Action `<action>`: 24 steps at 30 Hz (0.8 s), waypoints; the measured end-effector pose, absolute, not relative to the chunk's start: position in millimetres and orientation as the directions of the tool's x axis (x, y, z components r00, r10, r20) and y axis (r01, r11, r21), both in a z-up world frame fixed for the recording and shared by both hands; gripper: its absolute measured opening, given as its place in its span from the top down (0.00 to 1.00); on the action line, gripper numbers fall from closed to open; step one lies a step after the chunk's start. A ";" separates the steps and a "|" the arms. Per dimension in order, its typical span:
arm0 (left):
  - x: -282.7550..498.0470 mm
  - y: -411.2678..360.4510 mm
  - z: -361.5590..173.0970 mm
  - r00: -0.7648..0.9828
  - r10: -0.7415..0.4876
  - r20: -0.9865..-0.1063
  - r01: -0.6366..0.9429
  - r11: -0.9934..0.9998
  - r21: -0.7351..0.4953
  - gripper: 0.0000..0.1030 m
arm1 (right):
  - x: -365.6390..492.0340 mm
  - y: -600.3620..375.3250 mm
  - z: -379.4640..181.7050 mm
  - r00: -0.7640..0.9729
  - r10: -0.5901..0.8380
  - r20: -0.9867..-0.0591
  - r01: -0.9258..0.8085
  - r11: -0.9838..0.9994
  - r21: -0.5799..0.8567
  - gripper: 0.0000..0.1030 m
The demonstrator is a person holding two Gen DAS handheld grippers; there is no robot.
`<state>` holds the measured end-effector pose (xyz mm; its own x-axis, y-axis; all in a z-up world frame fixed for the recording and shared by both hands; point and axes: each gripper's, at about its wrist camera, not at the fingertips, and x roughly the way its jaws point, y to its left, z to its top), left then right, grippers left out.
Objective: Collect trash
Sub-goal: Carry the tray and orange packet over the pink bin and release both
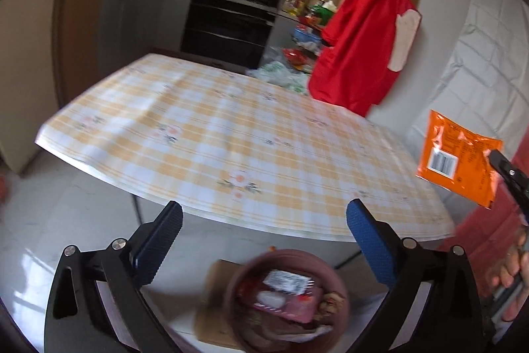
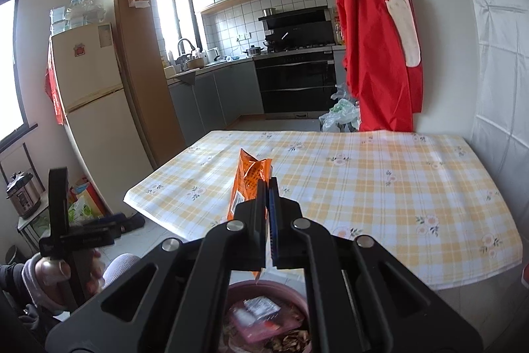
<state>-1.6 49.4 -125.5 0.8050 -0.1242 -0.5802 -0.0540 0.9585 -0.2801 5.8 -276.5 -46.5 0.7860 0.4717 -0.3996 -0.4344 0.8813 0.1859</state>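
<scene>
One view alone shows the fridge (image 2: 89, 81).

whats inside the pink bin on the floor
The pink bin holds a pink wrapper with a white label and brownish scraps; anything beneath them is covered.

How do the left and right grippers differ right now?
Jaws: left gripper stands wide open; right gripper is shut.
Load: the left holds nothing; the right pinches an orange packet.
Position: both hang over the pink bin, whose trash lies below the left's empty jaws.
Shared: black frames, blue pads.
</scene>
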 end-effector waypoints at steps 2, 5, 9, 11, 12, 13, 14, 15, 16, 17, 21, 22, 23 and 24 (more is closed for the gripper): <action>-6.9 52.3 -121.6 0.817 -0.074 -0.572 -0.077 0.969 -0.236 0.06 | 3.2 -273.2 -51.9 0.776 0.478 -0.412 -0.440 0.878 0.192 0.94; -12.9 51.8 -118.0 0.831 -0.030 -0.556 -0.086 0.980 -0.181 0.06 | -0.2 -266.0 -60.5 0.754 0.487 -0.441 -0.451 0.871 0.191 0.94; -17.7 48.6 -115.2 0.840 -0.009 -0.543 -0.081 0.987 -0.140 0.06 | -3.0 -256.4 -73.0 0.719 0.498 -0.484 -0.466 0.863 0.195 0.94; -18.7 49.4 -115.2 0.843 -0.008 -0.538 -0.083 0.986 -0.144 0.06 | -4.4 -253.1 -80.0 0.704 0.504 -0.500 -0.470 0.859 0.205 0.94; -18.8 50.5 -115.4 0.844 -0.008 -0.537 -0.085 0.985 -0.148 0.06 | -4.7 -251.7 -83.9 0.695 0.508 -0.508 -0.471 0.856 0.212 0.94; -19.1 50.4 -115.8 0.843 -0.007 -0.538 -0.087 0.985 -0.148 0.06 | -4.9 -249.8 -87.6 0.687 0.512 -0.516 -0.473 0.854 0.218 0.94; -19.5 50.5 -116.5 0.842 -0.004 -0.539 -0.090 0.985 -0.148 0.06 | -4.8 -246.5 -92.9 0.673 0.518 -0.527 -0.478 0.849 0.225 0.94; -19.4 51.2 -117.7 0.841 -0.002 -0.542 -0.094 0.984 -0.148 0.06 | -4.1 -244.6 -96.0 0.665 0.522 -0.534 -0.481 0.846 0.229 0.94; -19.1 52.4 -119.5 0.838 0.000 -0.546 -0.098 0.984 -0.151 0.06 | -4.2 -242.4 -98.7 0.658 0.526 -0.538 -0.484 0.844 0.232 0.94; -19.9 52.7 -120.4 0.836 0.001 -0.549 -0.101 0.983 -0.152 0.06 | -4.0 -238.7 -102.0 0.648 0.532 -0.545 -0.491 0.839 0.236 0.94; -20.5 55.6 -127.0 0.828 0.010 -0.560 -0.114 0.982 -0.151 0.06 | -2.7 -226.1 -110.4 0.615 0.548 -0.567 -0.511 0.824 0.242 0.94; -20.3 56.2 -128.0 0.826 0.012 -0.563 -0.117 0.982 -0.151 0.06 | -2.3 -222.7 -113.4 0.605 0.553 -0.573 -0.517 0.820 0.246 0.94; -20.0 56.6 -129.1 0.824 0.014 -0.566 -0.120 0.981 -0.151 0.06 | -1.7 -220.7 -115.2 0.597 0.556 -0.578 -0.519 0.817 0.251 0.94; -19.5 57.6 -130.6 0.821 0.015 -0.570 -0.125 0.980 -0.154 0.06 | -0.7 -218.2 -118.0 0.586 0.562 -0.583 -0.521 0.813 0.260 0.94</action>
